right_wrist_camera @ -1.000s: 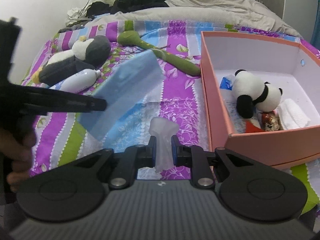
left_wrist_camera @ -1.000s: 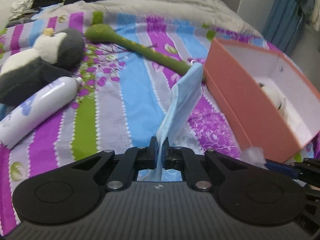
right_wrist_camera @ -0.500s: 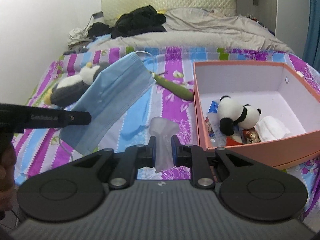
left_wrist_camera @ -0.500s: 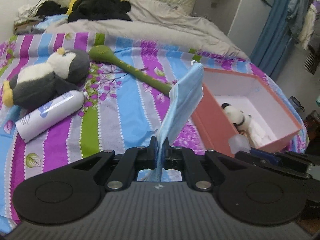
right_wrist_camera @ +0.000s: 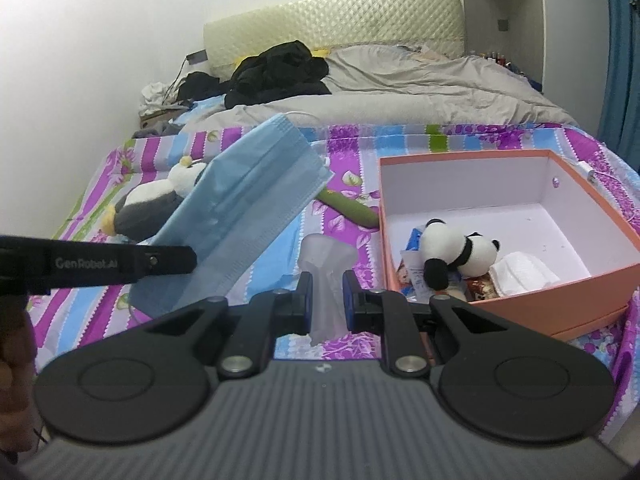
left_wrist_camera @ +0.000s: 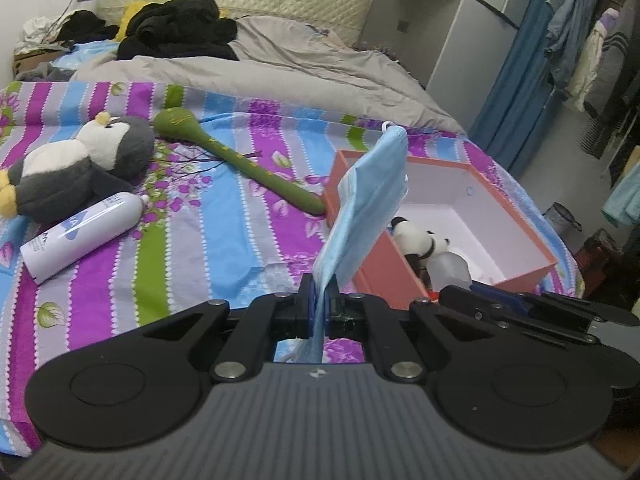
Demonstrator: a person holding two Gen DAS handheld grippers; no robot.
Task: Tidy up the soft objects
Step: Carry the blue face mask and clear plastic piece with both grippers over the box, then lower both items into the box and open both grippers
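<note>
1. Writing: "GenRobot.AI" reads on the side of the black left gripper (right_wrist_camera: 176, 260) in the right wrist view. The white cylindrical spray bottle (left_wrist_camera: 82, 238) has a blue logo, not legible.
2. Left gripper (left_wrist_camera: 320, 304): jaws pressed together, pinching the lower end of a pale blue pleated paper face mask (left_wrist_camera: 366, 208). The mask stands up from the jaws, tilted right, with its top end in front of the near left corner of the salmon-pink cardboard box (left_wrist_camera: 516, 216).
3. Right gripper (right_wrist_camera: 325, 300): jaws pinching a frosted translucent soft plastic piece (right_wrist_camera: 326, 264), which sticks up between the fingers above the striped purple, blue and green bedsheet (right_wrist_camera: 352, 168).
4. Left wrist view only: bottle lying near the bed's left edge, just beside the grey and white penguin plush (left_wrist_camera: 76, 168); full length of the green long-handled soft stick (left_wrist_camera: 236, 160), its end touching the box's left wall; blue curtain (left_wrist_camera: 516, 92) and hanging clothes at right.
5. Right wrist view only: box contents along the near left corner, namely the black and white panda plush (right_wrist_camera: 456, 252), a folded white cloth (right_wrist_camera: 520, 272) and small packets; a hand (right_wrist_camera: 16, 364) at the left edge.
6. Both views: grey duvet (right_wrist_camera: 420, 88) and black clothing (right_wrist_camera: 280, 72) at the head of the bed.
</note>
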